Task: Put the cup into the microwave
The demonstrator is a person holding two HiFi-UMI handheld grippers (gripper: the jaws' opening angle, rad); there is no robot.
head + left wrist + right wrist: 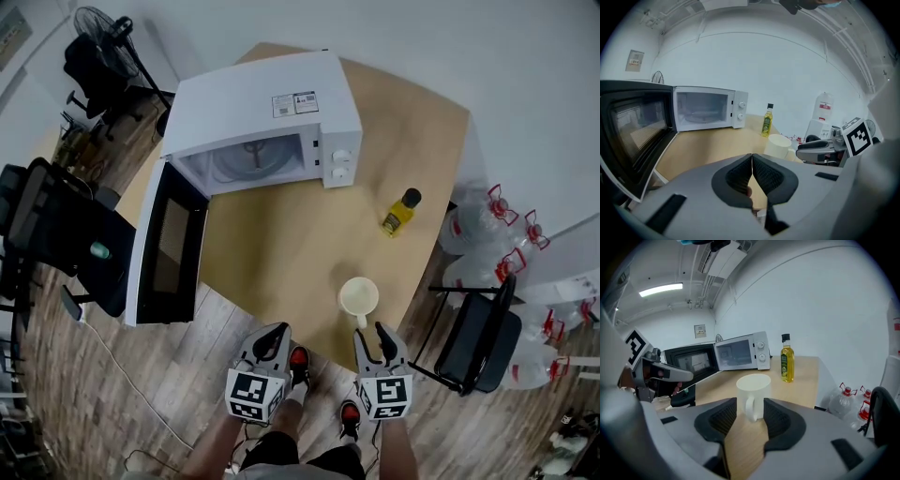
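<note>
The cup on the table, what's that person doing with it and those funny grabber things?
A person holds a gripper in each hand, at the edge of a wooden table. The right gripper is open, with its jaws lined up on the handle of the white cup, not squeezing it. The left gripper is shut and empty. The white microwave waits with its door swung wide open. The cup stands on the table and is not yet inside.

A yellow oil bottle stands upright near the right edge of the wooden table. Off that edge, clear water jugs crowd the floor beside a black chair. A fan stands beyond the far left corner.
</note>
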